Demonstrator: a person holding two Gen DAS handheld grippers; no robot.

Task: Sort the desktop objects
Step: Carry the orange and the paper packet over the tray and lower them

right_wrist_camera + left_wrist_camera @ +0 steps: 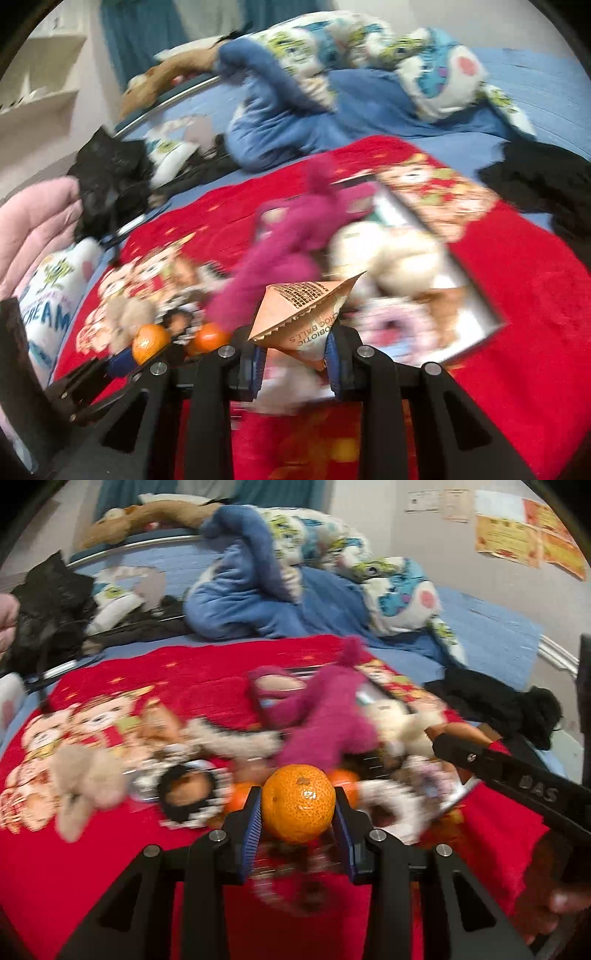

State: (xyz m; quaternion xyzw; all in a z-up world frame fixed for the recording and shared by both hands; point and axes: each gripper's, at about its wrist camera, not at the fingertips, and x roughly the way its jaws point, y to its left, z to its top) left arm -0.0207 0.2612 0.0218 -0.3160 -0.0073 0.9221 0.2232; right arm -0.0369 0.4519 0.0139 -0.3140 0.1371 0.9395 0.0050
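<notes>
My left gripper [298, 808] is shut on an orange mandarin [299, 803] and holds it above a red blanket [122, 853]. Two more mandarins [345, 779] lie just behind it. My right gripper [295, 354] is shut on a tan triangular snack packet [303, 317] printed "CHOC BALLS". In the right wrist view the left gripper with its mandarin [149, 341] shows at the lower left, and another mandarin [210, 336] lies beside it. In the left wrist view the right gripper's arm [517, 779] reaches in from the right. Plush toys, one magenta [325, 716], lie in a blurred pile.
The red blanket covers a blue bed. A crumpled blue quilt [251, 590] and patterned pillows [402, 590] lie behind. Black clothes [498, 701] lie at the right, a black bag [48, 605] at the left. A white tray [443, 280] holds plush toys.
</notes>
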